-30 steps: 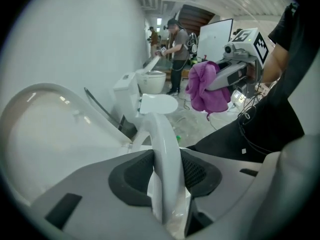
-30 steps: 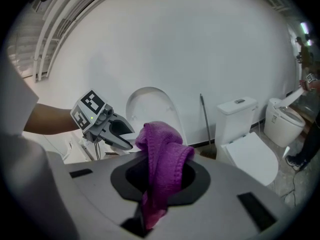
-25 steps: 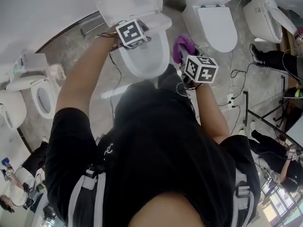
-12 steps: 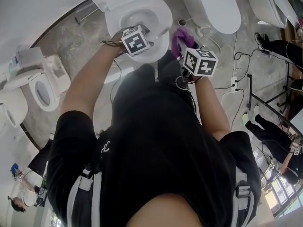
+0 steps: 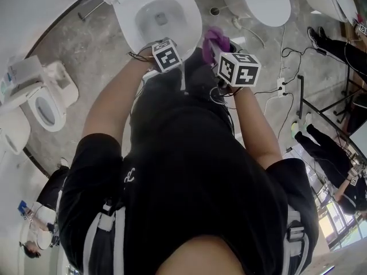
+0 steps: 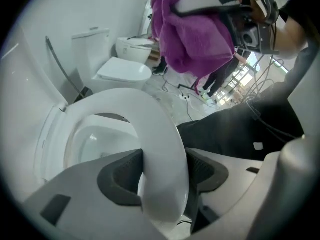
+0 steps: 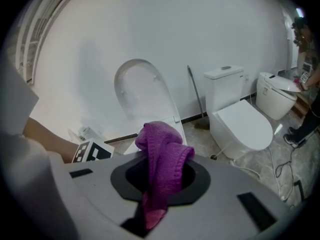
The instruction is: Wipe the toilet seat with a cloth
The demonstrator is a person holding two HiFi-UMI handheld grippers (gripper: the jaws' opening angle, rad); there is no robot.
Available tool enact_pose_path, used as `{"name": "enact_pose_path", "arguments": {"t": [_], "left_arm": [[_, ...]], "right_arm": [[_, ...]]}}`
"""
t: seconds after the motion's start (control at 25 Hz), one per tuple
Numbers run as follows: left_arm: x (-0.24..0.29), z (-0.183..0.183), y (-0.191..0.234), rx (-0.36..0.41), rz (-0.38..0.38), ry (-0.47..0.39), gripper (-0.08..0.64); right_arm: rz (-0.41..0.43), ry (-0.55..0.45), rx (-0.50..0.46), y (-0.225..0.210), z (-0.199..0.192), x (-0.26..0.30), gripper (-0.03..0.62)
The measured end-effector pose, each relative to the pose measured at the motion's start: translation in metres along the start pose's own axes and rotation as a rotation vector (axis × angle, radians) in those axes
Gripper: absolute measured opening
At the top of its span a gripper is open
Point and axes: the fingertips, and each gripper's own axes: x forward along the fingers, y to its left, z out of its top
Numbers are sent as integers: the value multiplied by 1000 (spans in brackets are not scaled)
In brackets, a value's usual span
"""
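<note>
Head view: a person in a black shirt leans over an open toilet. The left hand-held gripper point(image 5: 166, 53) is at the near edge of the seat point(image 5: 192, 24). The right hand-held gripper point(image 5: 229, 59) is just beside it, over the seat's right side, with a purple cloth point(image 5: 213, 39) bunched at its tip. A second toilet point(image 5: 264, 2) with its cover down stands to the right on the grey floor point(image 5: 86, 50).

Left gripper view: the white seat rim runs between the two dark pads point(image 6: 120, 176). The jaws have just been opening and stand wide, one on each side of the rim and not pinching it. The cloth hangs from the right hand-held gripper at the upper right, above the seat and clear of it.

Right gripper view: the jaws are clamped on the cloth, which stands up in a folded loop between them with a tail hanging below. Beyond it the lid point(image 7: 140, 91) stands raised against the white wall, and the second toilet is to the right.
</note>
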Motion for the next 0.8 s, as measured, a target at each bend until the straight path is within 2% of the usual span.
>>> {"name": "enact_pose_path", "arguments": {"t": [0.24, 0.52, 0.8], "left_arm": [[59, -21, 6, -63, -69, 52, 256], [123, -43, 14, -57, -14, 68, 261], [187, -60, 25, -82, -43, 112, 268]], "right_arm": [[-2, 51, 7, -19, -14, 33, 54], [-6, 89, -9, -49, -60, 94, 54], [3, 113, -10, -85, -77, 151, 55]]}}
